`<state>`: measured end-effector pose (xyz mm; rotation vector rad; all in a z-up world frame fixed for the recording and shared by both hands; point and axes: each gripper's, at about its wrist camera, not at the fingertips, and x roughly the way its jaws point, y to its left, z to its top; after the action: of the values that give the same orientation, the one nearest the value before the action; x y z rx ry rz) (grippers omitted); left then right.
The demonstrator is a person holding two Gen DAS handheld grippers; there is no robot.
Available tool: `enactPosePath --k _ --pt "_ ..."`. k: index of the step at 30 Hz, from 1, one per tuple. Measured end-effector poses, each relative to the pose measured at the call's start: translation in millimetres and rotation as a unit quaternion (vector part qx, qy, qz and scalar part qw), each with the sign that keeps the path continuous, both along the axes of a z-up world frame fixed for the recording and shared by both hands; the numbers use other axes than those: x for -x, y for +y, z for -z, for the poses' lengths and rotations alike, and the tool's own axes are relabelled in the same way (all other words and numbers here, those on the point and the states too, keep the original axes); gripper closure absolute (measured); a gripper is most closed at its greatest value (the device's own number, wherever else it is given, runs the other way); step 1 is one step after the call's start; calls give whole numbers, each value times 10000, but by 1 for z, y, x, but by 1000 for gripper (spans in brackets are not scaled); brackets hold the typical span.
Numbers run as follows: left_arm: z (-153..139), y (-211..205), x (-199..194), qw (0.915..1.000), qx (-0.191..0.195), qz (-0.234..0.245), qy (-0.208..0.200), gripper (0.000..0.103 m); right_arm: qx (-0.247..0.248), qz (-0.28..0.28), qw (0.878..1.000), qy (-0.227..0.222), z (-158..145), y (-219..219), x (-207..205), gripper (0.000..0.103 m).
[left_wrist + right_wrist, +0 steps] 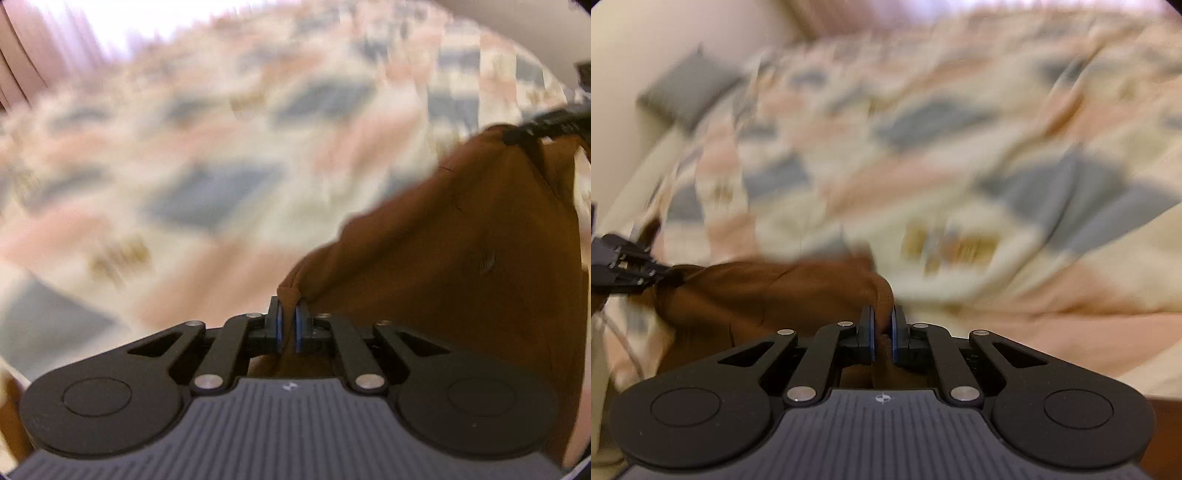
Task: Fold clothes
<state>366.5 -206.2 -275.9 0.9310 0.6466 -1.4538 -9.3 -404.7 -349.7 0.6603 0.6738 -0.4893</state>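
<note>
A brown garment is held up between both grippers above a patchwork bedspread. My left gripper is shut on one corner of the cloth, a fold pinched between its blue-edged pads. In the left wrist view the right gripper shows at the far upper right, clamped on the garment's other corner. My right gripper is shut on the brown garment, which stretches left to the left gripper at the frame's edge. Both views are blurred by motion.
The bedspread in cream, pink and grey-blue patches fills both views. A grey pillow lies at the upper left against a pale wall. Pinkish curtains hang at the far left by a bright window.
</note>
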Motion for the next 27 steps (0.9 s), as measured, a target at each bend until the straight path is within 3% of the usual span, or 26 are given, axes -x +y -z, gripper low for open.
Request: enactPosePath --k 4,8,11,14,16,18,19,20,23,27 --pt "-61 -9 8 9953 918 88 -289 99 1180 583 9905 -391 -69 35 18 96" --pt "-103 -28 18 9840 1686 304 -488 98 2316 1142 9641 -615 -133 60 32 96" --pt "-103 -75 16 9762 1960 426 -830 97 2834 1349 9474 -621 -154 41 25 96" --pt "-86 -138 9 9690 2098 388 -1248 97 3085 1400 9395 -504 -149 -15 2 96" --pt "-64 -184 3 9681 1970 274 -1527 91 3091 1484 9384 -432 -135 -59 -23 96" --pt "-38 -220 -3 9728 1607 170 -1659 73 2797 1602 9464 -223 -111 -103 -47 93" --pt "-23 -229 -7 9741 1486 109 -1699 67 2548 1675 9523 -102 -97 -123 -58 81" --pt "-9 -238 -11 9757 1356 53 -1723 69 2252 1796 9576 65 -81 -139 -67 63" --pt "17 -226 -28 9895 817 -20 -1195 69 1758 2020 9625 442 -38 -147 -75 53" --pt "31 -153 -46 9996 -6 -261 -105 69 1089 2196 9674 643 -1 -92 -38 48"
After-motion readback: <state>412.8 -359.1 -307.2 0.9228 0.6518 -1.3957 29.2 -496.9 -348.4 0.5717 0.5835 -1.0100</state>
